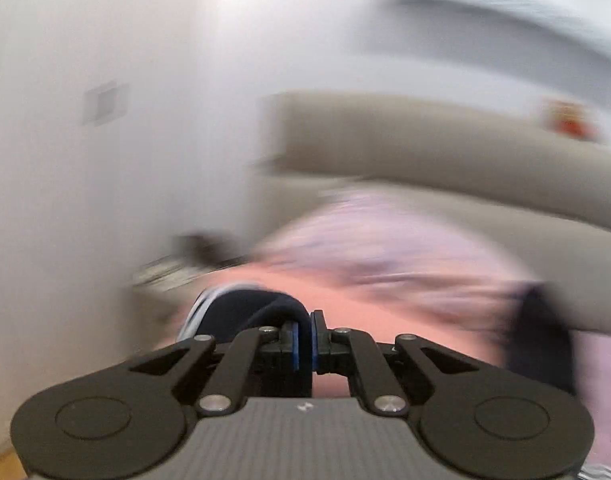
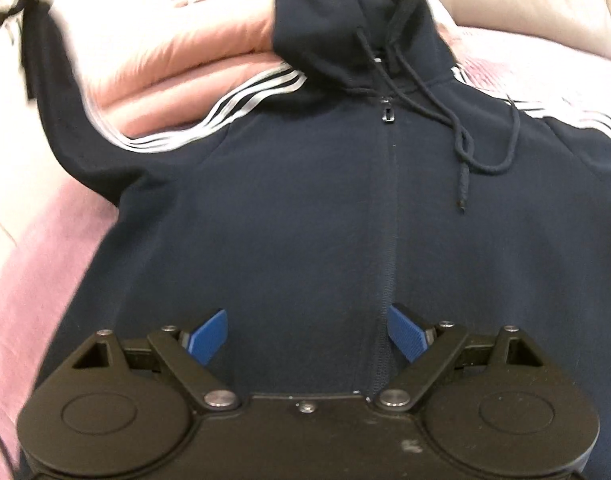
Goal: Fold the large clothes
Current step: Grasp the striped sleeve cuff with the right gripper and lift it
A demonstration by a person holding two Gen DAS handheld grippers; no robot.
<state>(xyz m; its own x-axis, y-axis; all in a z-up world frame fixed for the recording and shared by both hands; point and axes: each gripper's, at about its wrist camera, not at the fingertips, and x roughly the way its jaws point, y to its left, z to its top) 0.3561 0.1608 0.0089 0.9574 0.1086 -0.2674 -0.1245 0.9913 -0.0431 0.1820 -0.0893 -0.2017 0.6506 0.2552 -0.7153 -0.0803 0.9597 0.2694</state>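
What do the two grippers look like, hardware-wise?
Both match: the left gripper and right gripper have matte black linkage arms with silver pivot bolts, round black discs at either side of the base, and blue ribbed pads on the jaws. The left's base plate shows a grey carbon-weave texture. No cables or sleeves visible.

Bright, soft indoor light; the left wrist view smears with motion blur, the right mostly sharp, edges bowed.

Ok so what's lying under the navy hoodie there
Under the navy zip hoodie a pink bedspread shows on both sides, and a folded peach quilt sits beneath its shoulder and raised sleeve. Whatever lies directly beneath the torso is covered by the fabric.
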